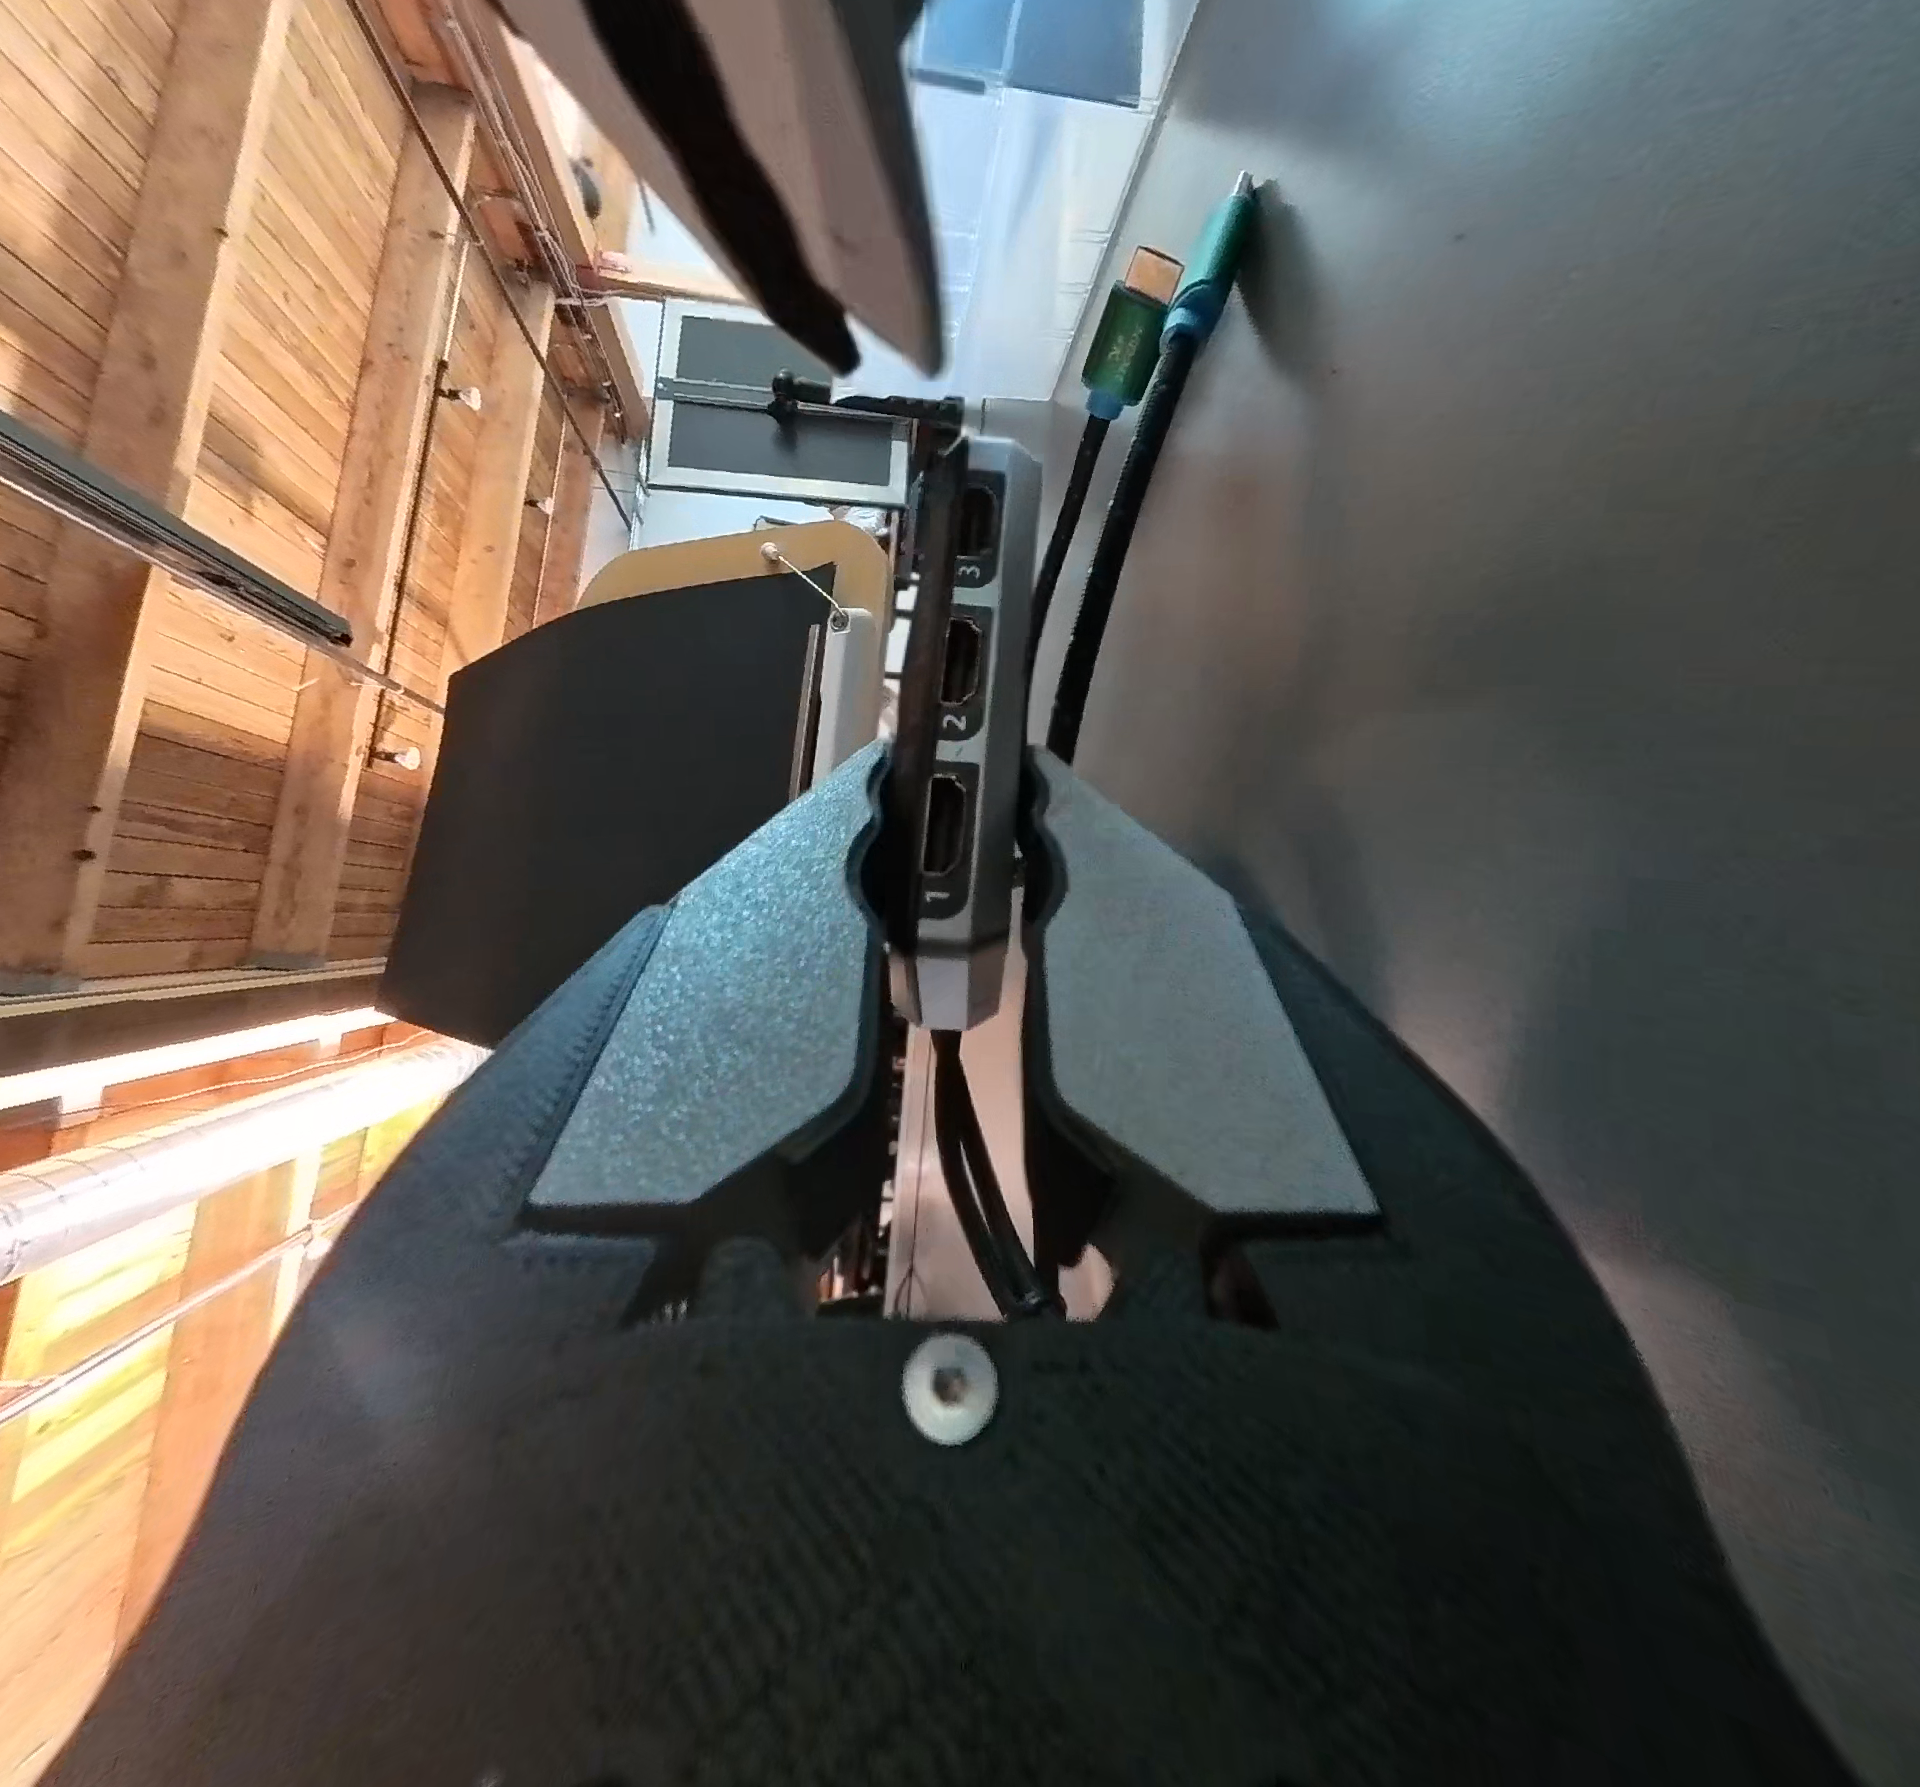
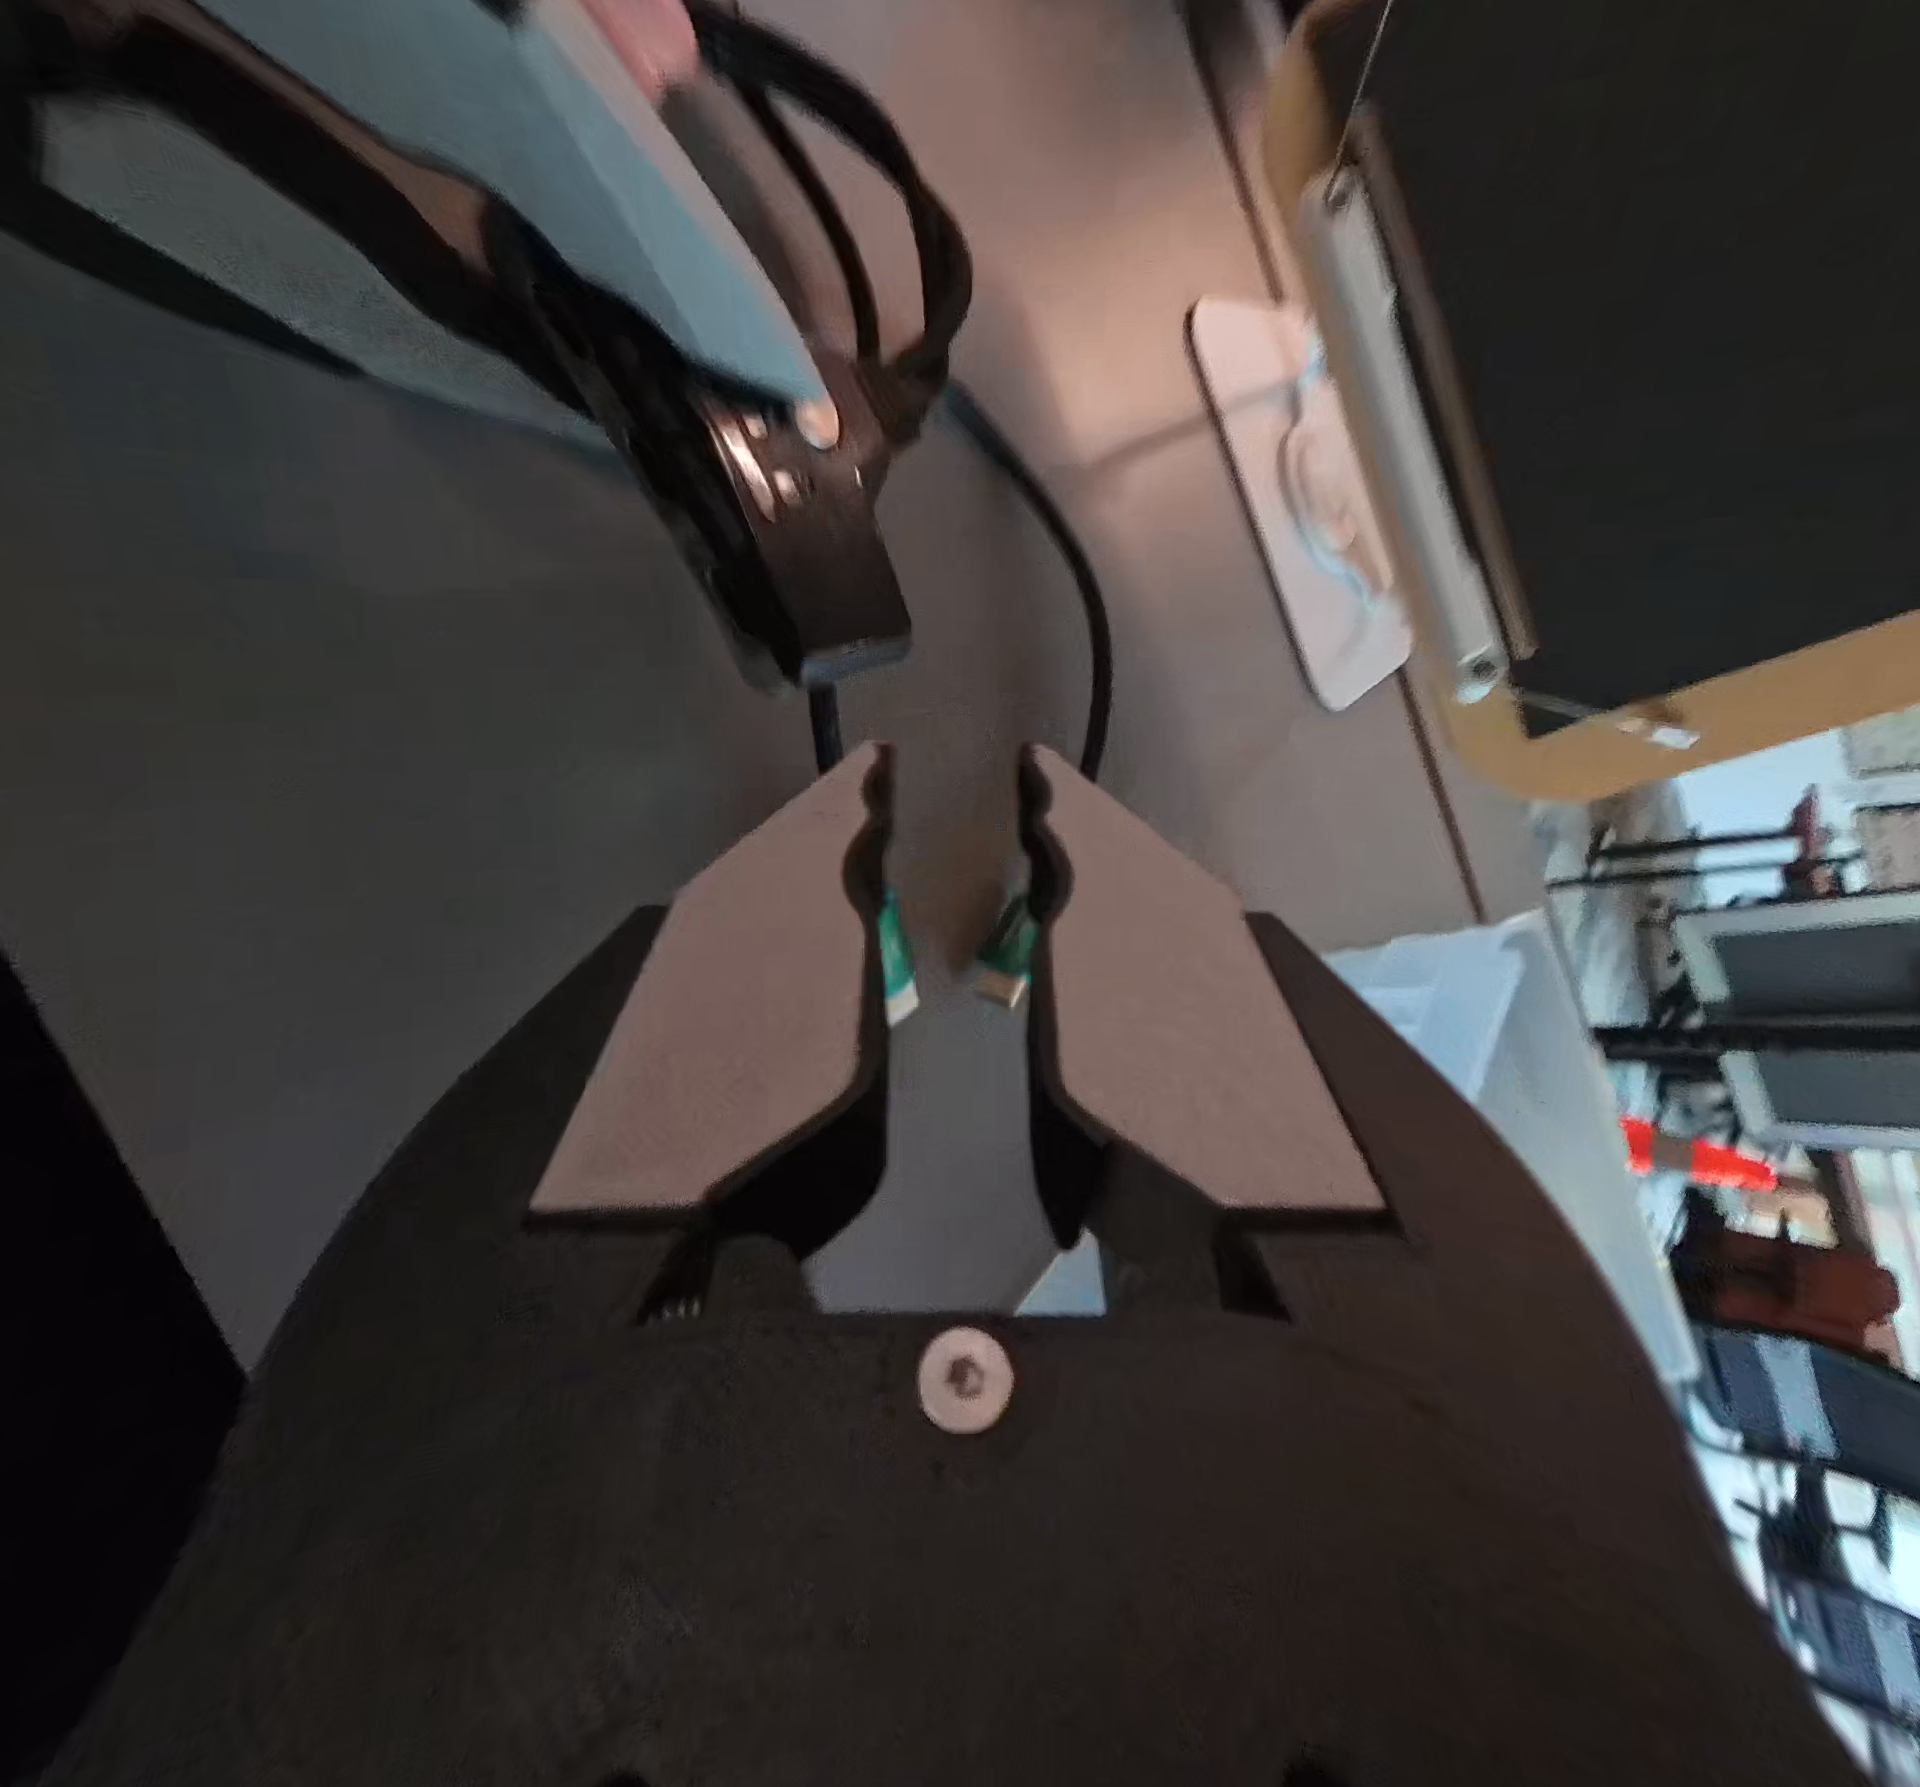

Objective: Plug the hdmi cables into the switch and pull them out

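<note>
Centrally in the left wrist view, the switch [image 1: 961, 802] is clamped edge-on between the left gripper [image 1: 961, 833] fingers, all three ports empty. Both green-tipped hdmi cables [image 1: 1138, 324] lie unplugged on the grey table [image 1: 1558, 594], upper right. The right gripper [image 2: 956, 854] stands parted and empty above them. A skewed pick-up would probably misalign plug and port, jamming insertion.

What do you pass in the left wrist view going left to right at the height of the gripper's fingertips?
Wooden planks → black panel → left fingertip → switch → right fingertip → grey table.
</note>
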A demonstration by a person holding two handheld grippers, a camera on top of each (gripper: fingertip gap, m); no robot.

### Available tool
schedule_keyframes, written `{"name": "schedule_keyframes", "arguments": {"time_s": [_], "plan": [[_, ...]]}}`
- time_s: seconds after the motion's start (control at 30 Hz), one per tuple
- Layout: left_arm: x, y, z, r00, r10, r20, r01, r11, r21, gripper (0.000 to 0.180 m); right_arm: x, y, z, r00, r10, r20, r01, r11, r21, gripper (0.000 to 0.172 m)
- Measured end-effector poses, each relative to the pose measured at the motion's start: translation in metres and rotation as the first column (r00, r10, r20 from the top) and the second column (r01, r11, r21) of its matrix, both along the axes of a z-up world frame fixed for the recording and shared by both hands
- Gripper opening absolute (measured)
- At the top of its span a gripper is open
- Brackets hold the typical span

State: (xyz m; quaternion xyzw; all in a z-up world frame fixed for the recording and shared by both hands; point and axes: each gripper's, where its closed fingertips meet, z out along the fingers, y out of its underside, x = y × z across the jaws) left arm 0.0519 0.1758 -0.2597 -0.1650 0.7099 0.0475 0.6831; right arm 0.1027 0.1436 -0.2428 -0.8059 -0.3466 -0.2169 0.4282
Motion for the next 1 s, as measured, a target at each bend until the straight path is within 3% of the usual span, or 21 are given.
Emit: {"name": "schedule_keyframes", "arguments": {"time_s": [0.03,0.3,0.4,0.57,0.73,0.87,0.93,1.0], "plan": [[0.000,-0.001,0.000,1.000,-0.002,-0.001,0.002,1.000,0.002,0.019,0.009,0.001,-0.008,0.999,-0.035,0.004,0.035,0.999,-0.036,0.025],[0.001,-0.002,-0.002,1.000,0.002,-0.005,-0.002,0.999,0.040,0.019,0.075,0.007,-0.031,0.954,-0.275,0.119,0.284,0.957,-0.062,0.021],[0.000,-0.003,-0.002,1.000,-0.002,-0.005,0.002,0.999,0.041,0.019,0.082,0.002,-0.033,0.949,-0.311,0.040,0.314,0.942,-0.116,0.021],[0.001,-0.002,-0.003,1.000,0.001,-0.007,-0.001,0.999,0.041,0.019,0.080,-0.012,0.030,0.952,-0.307,0.005,0.306,0.950,0.069,0.018],[0.001,-0.003,-0.004,1.000,0.003,-0.010,-0.003,0.999,0.043,0.019,0.106,-0.035,0.052,0.914,-0.332,-0.232,0.350,0.936,0.041,0.047],[0.001,-0.002,-0.006,1.000,0.007,-0.016,-0.006,0.999,0.050,0.019,0.128,-0.045,0.027,0.847,-0.397,-0.355,0.380,0.917,-0.120,0.073],[0.001,-0.002,-0.006,1.000,0.008,-0.017,-0.007,0.999,0.049,0.019,0.141,-0.048,0.010,0.829,-0.454,-0.327,0.413,0.890,-0.192,0.070],[0.001,-0.002,-0.006,1.000,0.010,-0.016,-0.009,0.999,0.046,0.019,0.157,-0.050,-0.002,0.820,-0.502,-0.276,0.456,0.864,-0.214,0.044]]}}
